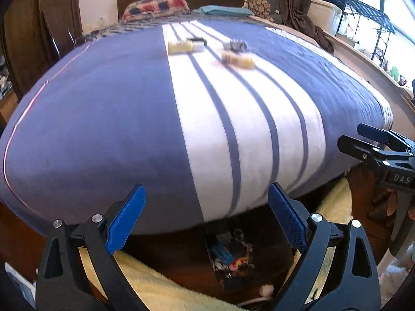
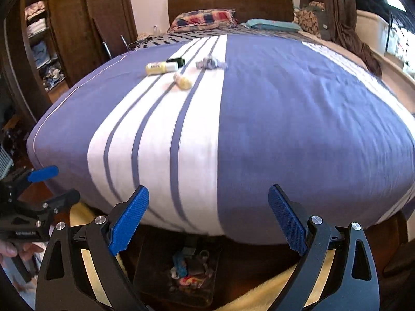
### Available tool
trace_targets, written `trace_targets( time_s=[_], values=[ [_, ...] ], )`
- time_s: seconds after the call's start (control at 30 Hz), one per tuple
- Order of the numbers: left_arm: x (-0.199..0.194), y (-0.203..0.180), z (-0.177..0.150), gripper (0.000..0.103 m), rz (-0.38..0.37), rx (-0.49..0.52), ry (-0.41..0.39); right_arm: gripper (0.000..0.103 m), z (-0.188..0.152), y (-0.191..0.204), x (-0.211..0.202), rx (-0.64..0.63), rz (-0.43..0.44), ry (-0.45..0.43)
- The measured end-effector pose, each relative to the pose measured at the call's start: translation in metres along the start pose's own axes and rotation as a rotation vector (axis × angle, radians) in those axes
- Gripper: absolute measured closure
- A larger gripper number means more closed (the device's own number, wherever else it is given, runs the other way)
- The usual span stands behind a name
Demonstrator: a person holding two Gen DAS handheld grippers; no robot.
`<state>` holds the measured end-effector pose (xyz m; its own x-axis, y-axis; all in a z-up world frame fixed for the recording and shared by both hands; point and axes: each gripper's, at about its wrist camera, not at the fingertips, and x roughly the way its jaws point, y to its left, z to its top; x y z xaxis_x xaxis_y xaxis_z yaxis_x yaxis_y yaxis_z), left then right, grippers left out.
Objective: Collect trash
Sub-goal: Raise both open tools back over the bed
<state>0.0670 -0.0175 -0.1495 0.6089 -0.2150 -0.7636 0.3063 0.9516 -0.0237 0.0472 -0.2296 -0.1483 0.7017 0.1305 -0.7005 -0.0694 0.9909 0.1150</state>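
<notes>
From the left wrist view, the left gripper (image 1: 206, 215) has its blue pads spread wide with nothing between them, and the right gripper (image 1: 363, 140) pokes in from the right edge, black and side-on. The right wrist view gives the mirror of this: the right gripper (image 2: 208, 215) stands equally wide and empty, while the left gripper (image 2: 49, 184) enters at the far left with part of a hand (image 2: 11, 250) below it. Only the right wrist view shows the open wardrobe shelves (image 2: 39, 33) stacked with folded clothes on the left; only the left wrist view shows the dark metal rack (image 1: 368, 23) by the bright window on the right.

Both grippers hang above the foot of a bed (image 1: 90, 119) covered in a blue spread with a broad white band and thin blue stripes. A dark wooden headboard (image 2: 230, 1), a plaid pillow (image 2: 205, 18) and a teal pillow (image 2: 272, 24) lie at the far end. Below the bed's edge, on dark floor beside a pale yellow fleecy rug (image 1: 160, 285), sits a small dark bin (image 2: 186, 267) with colourful scraps inside.

Far up the white band lies the trash: a pale yellow bottle (image 2: 162, 68) with a white cap, a dark bottle (image 2: 176, 60) touching it behind, a second yellow bottle (image 2: 182, 80) near them, and a crumpled grey wrapper (image 2: 211, 63) to the right.
</notes>
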Motion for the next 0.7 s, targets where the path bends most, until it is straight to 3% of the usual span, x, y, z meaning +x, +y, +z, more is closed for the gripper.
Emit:
trace_targets(
  time_s=[0.3, 0.7],
  values=[
    [0.028, 0.002, 0.058, 0.013, 0.012, -0.005, -0.041, 0.01, 0.05, -0.015, 0.022, 0.011, -0.047, -0.031],
    [0.086, 0.022, 0.117, 0.013, 0.048, -0.006, -0.015, 0.01, 0.122, -0.024, 0.097, 0.027, -0.049, -0.017]
  ],
)
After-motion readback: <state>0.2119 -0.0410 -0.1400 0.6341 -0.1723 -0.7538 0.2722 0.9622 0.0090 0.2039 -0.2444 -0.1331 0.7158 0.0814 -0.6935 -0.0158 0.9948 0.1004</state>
